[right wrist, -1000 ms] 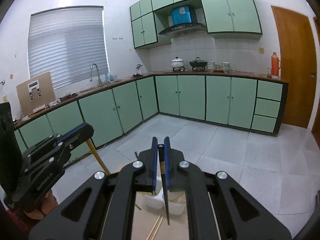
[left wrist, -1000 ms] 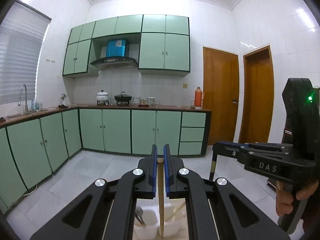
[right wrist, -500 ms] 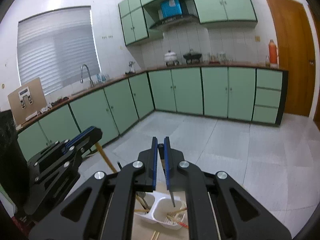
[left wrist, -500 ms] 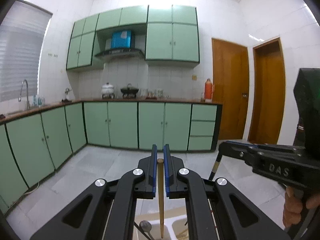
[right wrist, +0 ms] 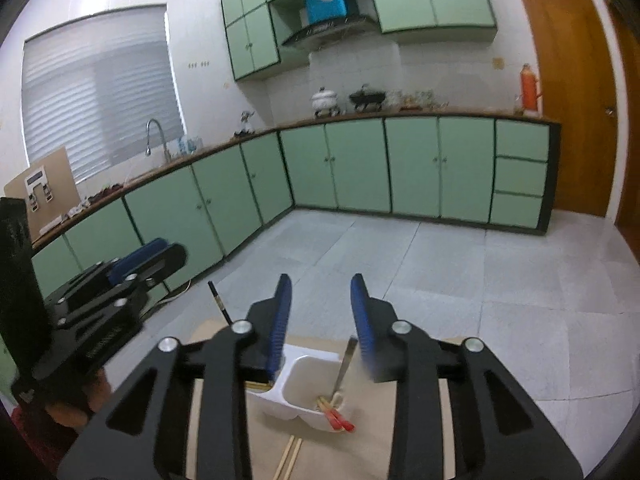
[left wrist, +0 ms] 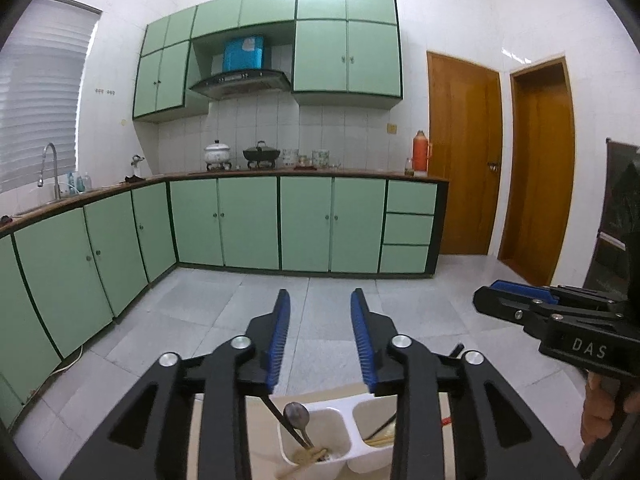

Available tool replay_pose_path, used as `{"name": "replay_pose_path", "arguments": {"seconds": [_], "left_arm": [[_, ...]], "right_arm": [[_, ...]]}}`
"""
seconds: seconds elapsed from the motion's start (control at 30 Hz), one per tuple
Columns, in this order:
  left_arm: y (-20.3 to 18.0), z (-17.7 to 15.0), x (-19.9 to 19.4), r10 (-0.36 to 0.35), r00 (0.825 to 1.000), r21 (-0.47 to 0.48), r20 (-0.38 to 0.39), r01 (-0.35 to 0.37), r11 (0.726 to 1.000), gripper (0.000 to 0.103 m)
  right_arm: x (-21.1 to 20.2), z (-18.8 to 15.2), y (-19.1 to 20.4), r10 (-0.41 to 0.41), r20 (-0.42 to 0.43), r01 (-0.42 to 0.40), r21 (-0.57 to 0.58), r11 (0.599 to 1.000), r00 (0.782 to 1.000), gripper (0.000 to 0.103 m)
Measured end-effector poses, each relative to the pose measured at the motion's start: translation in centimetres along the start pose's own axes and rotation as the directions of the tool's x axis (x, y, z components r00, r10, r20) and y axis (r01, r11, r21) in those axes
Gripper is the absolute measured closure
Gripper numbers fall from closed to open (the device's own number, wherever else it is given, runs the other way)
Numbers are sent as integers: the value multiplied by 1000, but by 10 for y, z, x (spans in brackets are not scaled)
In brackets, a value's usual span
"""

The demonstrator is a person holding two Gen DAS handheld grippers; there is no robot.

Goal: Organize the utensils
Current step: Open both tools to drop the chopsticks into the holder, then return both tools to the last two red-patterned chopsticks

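A white two-compartment utensil holder [left wrist: 344, 416] [right wrist: 296, 364] stands on a tan table just below both grippers. In the left wrist view its left compartment holds a metal spoon [left wrist: 297, 416] and sticks, its right compartment chopsticks [left wrist: 380, 438]. In the right wrist view a slim utensil [right wrist: 345, 368] and red-tipped chopsticks [right wrist: 338, 420] stand in the near compartment. My left gripper [left wrist: 320, 340] is open and empty above the holder. My right gripper [right wrist: 320, 320] is open and empty above it too.
Loose wooden chopsticks [right wrist: 290, 456] lie on the tan table [right wrist: 224, 420] in front of the holder. A dark chopstick [right wrist: 219, 304] sticks up at left. Green kitchen cabinets [left wrist: 248, 224], a tiled floor and wooden doors [left wrist: 464, 160] lie beyond.
Both grippers were shut, the left on a wooden chopstick and the right on a dark slim utensil. Both have opened and the items have dropped into the holder.
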State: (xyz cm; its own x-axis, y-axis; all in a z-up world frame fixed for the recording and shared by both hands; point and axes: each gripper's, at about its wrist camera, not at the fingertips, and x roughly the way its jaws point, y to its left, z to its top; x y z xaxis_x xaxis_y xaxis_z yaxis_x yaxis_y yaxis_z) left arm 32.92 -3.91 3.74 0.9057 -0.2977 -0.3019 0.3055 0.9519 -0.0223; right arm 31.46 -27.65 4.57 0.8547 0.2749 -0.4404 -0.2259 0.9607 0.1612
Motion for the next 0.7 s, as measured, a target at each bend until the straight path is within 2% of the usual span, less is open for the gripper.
{"name": "replay_pose_path", "arguments": {"seconds": [0.03,0.1,0.17,0.4,0.7], "left_arm": [[-1,0,-8,9,1000,-4,4,-9,1000,66],[0,-3,-27,6,1000,-19,19,-5,1000,63],[-1,-9,-45,19,999,-27,28,-18,999,55],[-8,-51,-99,35,999,-19,18,-34,999,37],[-15,-124,-134,47,997,-58,-66,-51,997,31]], "right_arm": [[-8,-2,-2,-13,14,13,0,1000,1000,69],[-22,-7,-6,-41,37,41,0,999,998,56],[-42,-18,-8,-58,69,58,3,998,996,47],[-96,-82,-4,-131,111,136,-40,990,985,14],[-123,-161,15,-187,103,193,-48,980,977,7]]}}
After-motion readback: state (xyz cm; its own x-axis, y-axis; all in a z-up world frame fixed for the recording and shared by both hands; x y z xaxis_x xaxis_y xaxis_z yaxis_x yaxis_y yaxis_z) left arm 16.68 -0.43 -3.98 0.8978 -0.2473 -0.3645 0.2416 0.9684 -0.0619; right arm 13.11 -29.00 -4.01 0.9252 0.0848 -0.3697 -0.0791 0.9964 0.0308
